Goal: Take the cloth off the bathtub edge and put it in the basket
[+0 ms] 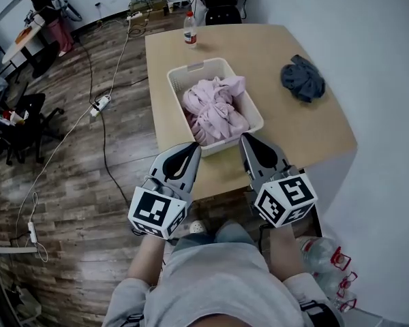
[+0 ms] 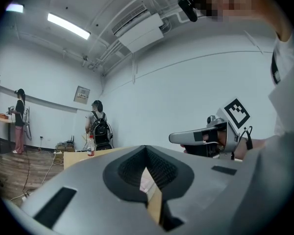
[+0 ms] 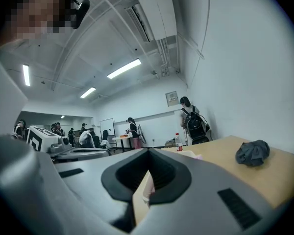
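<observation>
A white basket stands on the wooden table with a pink cloth bundled inside it. A dark grey cloth lies crumpled on the table to the basket's right; the right gripper view also shows this grey cloth. My left gripper hovers at the basket's near left corner, jaws together and empty. My right gripper hovers at the basket's near right corner, also shut with nothing between its jaws. No bathtub shows in any view.
A plastic bottle stands at the table's far edge. Cables and a power strip run over the wood floor on the left. Bottles lie on the floor by my right side. A white wall runs along the right.
</observation>
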Motion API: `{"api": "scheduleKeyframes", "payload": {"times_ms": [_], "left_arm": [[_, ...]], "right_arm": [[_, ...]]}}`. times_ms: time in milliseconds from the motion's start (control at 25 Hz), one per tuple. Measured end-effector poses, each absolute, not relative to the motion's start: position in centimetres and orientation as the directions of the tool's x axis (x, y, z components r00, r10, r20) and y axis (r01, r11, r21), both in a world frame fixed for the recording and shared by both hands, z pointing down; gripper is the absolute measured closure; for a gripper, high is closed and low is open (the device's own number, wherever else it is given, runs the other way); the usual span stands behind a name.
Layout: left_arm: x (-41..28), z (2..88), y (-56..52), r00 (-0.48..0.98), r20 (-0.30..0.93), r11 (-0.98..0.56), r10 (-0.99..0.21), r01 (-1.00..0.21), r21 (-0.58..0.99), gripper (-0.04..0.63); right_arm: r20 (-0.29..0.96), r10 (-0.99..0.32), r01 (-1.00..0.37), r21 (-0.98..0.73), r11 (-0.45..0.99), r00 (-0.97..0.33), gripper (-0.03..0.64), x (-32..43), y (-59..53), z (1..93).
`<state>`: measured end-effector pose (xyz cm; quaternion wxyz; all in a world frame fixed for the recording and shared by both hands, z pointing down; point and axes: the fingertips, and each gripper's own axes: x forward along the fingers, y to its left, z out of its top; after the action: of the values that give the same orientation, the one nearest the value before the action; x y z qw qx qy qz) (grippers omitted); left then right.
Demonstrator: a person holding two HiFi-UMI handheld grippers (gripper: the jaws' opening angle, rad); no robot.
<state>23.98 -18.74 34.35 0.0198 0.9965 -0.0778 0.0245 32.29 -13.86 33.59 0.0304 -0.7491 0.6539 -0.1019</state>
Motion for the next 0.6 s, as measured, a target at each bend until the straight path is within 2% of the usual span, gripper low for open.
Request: {"api": "scheduleKeyframes", "payload": {"times_ms": [600], "left_arm": [[25.0, 32.2, -12.8, 0.990, 0.038, -0.991, -0.137, -0.137, -0.003, 0.598]], "right_arm": [[0.024, -0.997, -0.989, -0.126, -0.072, 0.069, 0.607, 30.8, -8.7, 30.5]]}}
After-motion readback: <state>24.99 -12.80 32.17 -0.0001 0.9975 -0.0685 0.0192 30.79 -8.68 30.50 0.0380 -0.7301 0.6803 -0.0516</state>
